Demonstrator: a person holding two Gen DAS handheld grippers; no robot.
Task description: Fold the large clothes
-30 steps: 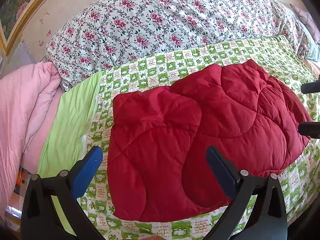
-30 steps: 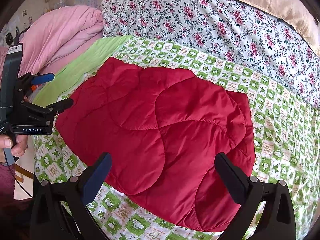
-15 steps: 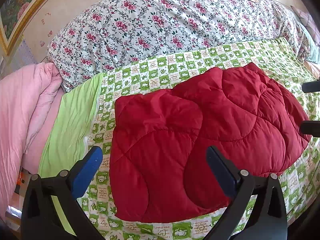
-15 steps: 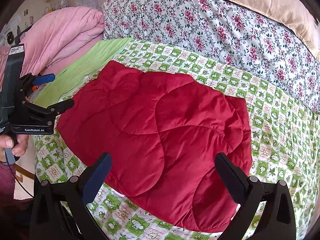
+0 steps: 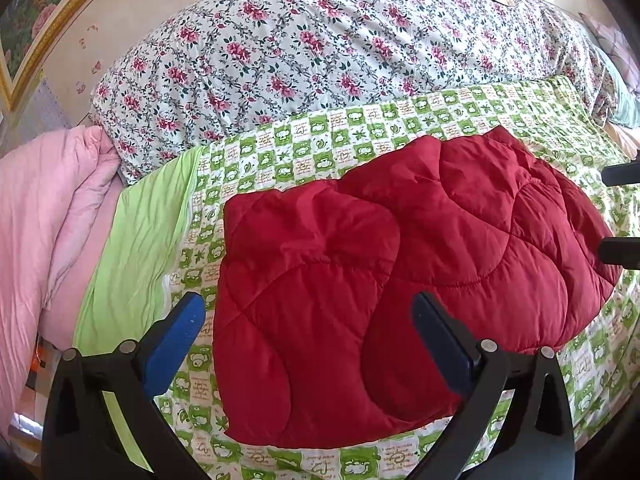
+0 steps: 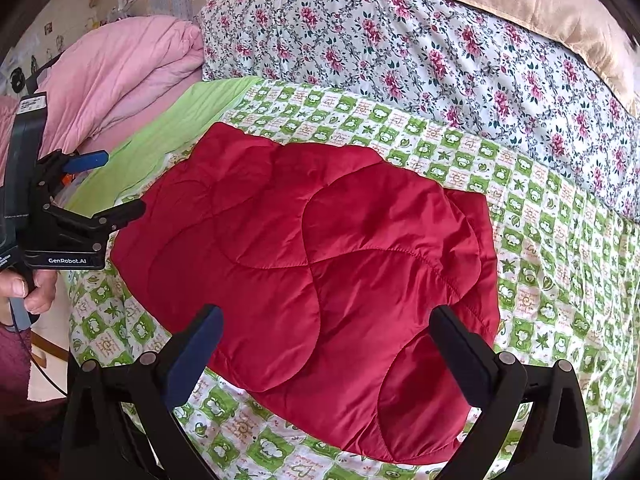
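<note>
In the left wrist view, a folded dark-red quilted padded garment (image 5: 400, 272) is seen lying flat on the green-and-white checked bedspread (image 5: 360, 128) that covers the bed. Its left edge runs straight and its near edge stops short of the near edge of the bed, so that a strip of checked cloth is left bare in front of it. A plain light-green sheet border (image 5: 140, 248) is seen to the left of the garment, and beyond that a bunched pink quilt (image 5: 44, 220). A white duvet printed with pink flowers (image 5: 320, 48) is heaped along the far side, apart from the garment's far edge. The left gripper (image 5: 304, 320) is held above the near-left part of the garment, its jaws spread wide with nothing between them.

In the right wrist view, the same red garment (image 6: 320, 248) is seen with bare checked bedspread (image 6: 560, 260) to its right and behind it. The right gripper (image 6: 326, 332) is held over the near edge of the garment, its jaws wide apart and gripping nothing. The left gripper (image 6: 116, 186) is seen at the garment's left edge, carried in a hand (image 6: 34, 292); whether it touches the cloth cannot be told.
</note>
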